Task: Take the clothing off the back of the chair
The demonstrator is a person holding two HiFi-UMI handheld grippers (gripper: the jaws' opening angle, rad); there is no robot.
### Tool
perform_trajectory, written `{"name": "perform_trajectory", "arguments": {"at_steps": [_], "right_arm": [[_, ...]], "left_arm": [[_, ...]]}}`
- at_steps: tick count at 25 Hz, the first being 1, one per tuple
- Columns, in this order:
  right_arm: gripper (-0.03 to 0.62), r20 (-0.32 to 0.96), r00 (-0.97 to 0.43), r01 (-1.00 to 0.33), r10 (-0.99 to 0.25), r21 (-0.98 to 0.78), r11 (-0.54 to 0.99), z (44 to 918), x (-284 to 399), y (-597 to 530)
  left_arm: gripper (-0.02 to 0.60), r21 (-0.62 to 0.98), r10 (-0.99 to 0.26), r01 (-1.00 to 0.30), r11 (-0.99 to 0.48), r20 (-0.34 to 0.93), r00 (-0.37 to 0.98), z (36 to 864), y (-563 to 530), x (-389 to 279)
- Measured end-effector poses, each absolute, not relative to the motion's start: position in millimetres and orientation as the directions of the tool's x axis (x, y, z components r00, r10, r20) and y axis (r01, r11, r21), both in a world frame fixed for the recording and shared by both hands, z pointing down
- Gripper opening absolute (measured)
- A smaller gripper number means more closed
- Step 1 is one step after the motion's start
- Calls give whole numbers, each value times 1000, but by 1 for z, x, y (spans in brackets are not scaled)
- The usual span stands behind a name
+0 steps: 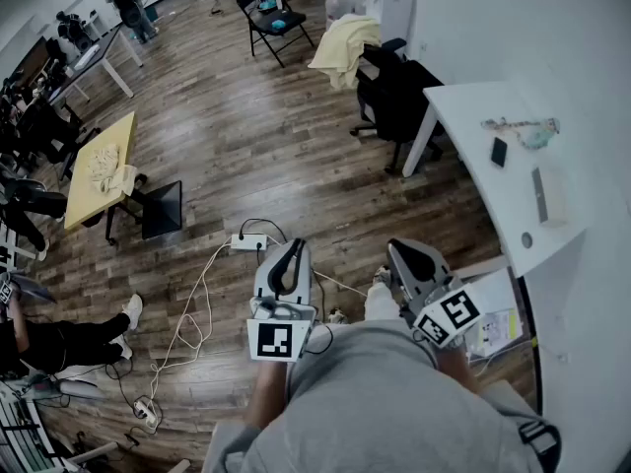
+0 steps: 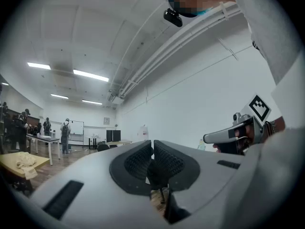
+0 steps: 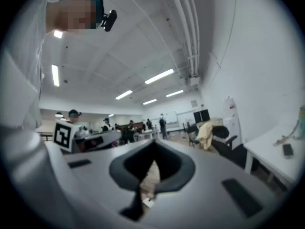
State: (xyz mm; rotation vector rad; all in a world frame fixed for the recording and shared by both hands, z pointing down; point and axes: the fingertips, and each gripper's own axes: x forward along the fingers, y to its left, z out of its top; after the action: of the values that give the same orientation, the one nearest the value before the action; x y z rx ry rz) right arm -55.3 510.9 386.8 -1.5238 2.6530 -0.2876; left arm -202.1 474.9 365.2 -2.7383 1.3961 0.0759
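Room: wide hall with a wooden floor [image 1: 246,136]; people and tables far off at the left edge
Desk: white desk [image 1: 473,116] on the right; a dark phone [image 1: 499,152] lies on it
Chair: black office chair [image 1: 399,101] just beside the desk's far corner, well apart from the person
Clothing: pale yellow clothing [image 1: 345,47] draped over the chair's back and hanging down its far side; nothing touches it
Left gripper: left gripper [image 1: 289,248] held level low in front of the body; jaws clenched tip to tip with nothing between them
Right gripper: right gripper [image 1: 402,248] level beside it; its jaws seem to meet at the tips, empty, though its own view is blurred
Progress: nothing done yet, by my reading; the approach, the grasp and the lift off the backrest all remain
Hard to tell: what kind of garment it is; how it is caught on the backrest; the chair's seat and base are partly behind its own dark bulk
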Motion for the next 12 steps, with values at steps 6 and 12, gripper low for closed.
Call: {"name": "perform_trajectory", "arguments": {"at_steps": [6,12], "right_arm": [[34,45,-507,-850,-861,-189,491,388,-55,509],[33,57,-513,-848,-857,-189,495,392,-55,507]], "left_arm": [[51,-28,-805,-808,-588,-77,588,367,475,-202],[51,-14,-814,-816,-578,-65,577,372,473,-203]]}}
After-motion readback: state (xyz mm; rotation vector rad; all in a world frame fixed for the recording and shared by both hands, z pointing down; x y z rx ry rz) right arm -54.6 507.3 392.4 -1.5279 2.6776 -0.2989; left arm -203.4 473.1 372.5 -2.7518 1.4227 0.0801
